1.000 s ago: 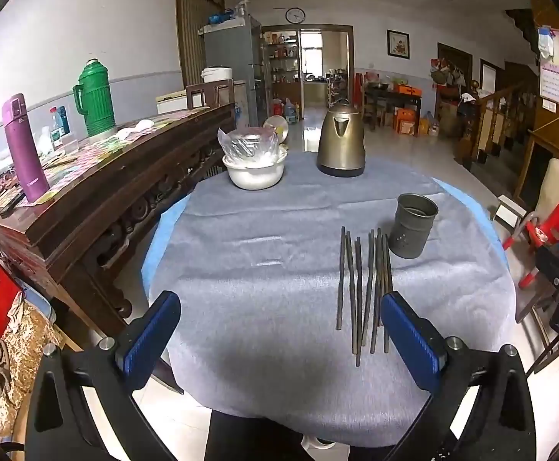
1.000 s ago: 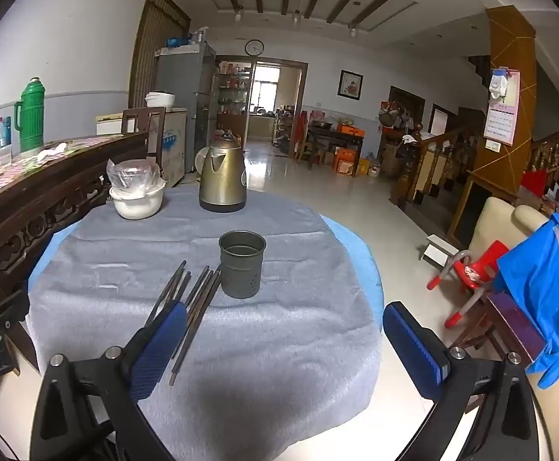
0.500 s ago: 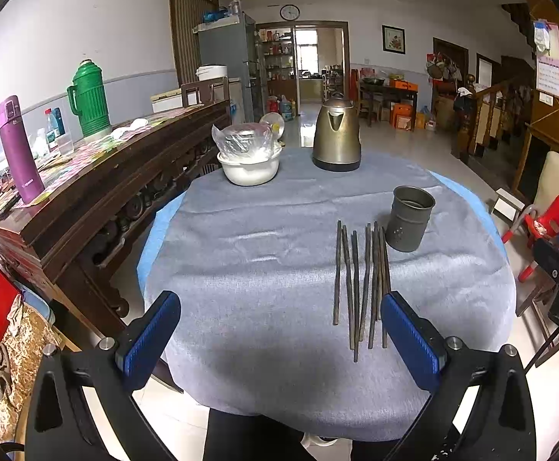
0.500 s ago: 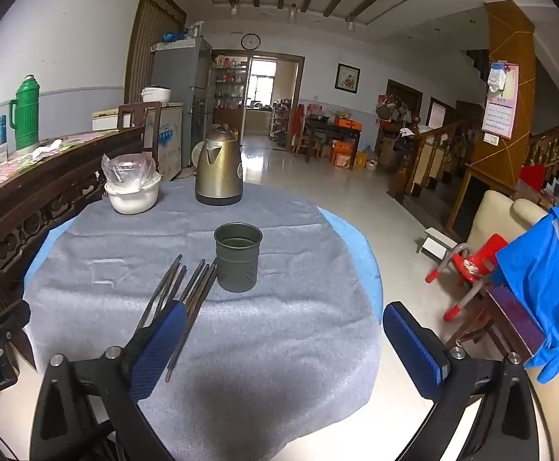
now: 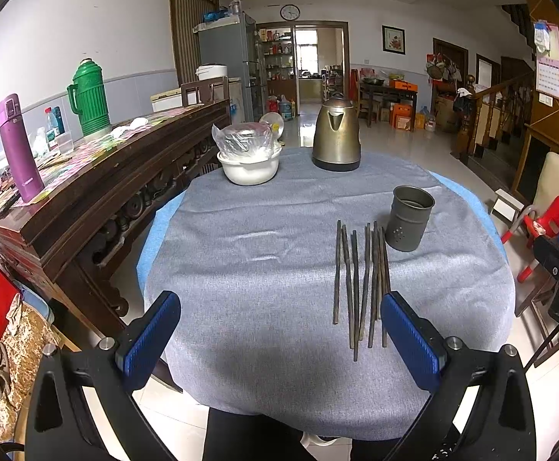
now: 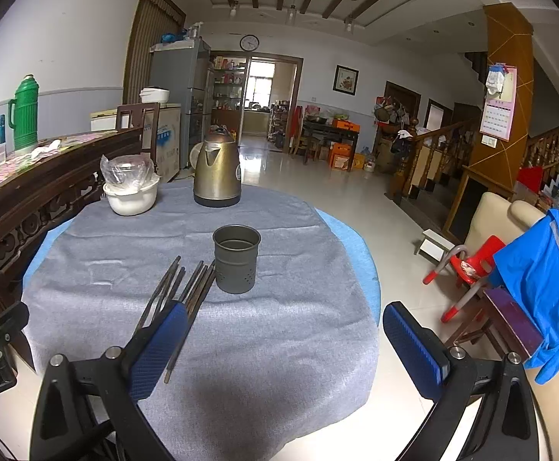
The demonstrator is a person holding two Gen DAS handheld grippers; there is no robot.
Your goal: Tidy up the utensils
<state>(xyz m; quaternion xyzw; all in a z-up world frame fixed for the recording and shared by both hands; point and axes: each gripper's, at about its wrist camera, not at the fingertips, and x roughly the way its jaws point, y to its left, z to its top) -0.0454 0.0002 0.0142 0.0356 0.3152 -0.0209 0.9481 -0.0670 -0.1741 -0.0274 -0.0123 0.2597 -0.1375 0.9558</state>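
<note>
Several dark chopsticks lie side by side on the grey tablecloth, pointing away from me. A grey metal holder cup stands upright just right of their far ends. My left gripper is open and empty above the table's near edge, its right finger beside the chopsticks' near ends. In the right wrist view the chopsticks lie left of the cup. My right gripper is open and empty, its left finger over the chopsticks' near ends.
A brass kettle and a white bowl with a plastic bag in it stand at the table's far side. A dark wooden sideboard with a green thermos runs along the left. Chairs and blue cloth are at right.
Both grippers have risen and drawn back a little, so the table sits lower in both views. Chopsticks and cup have not moved.
</note>
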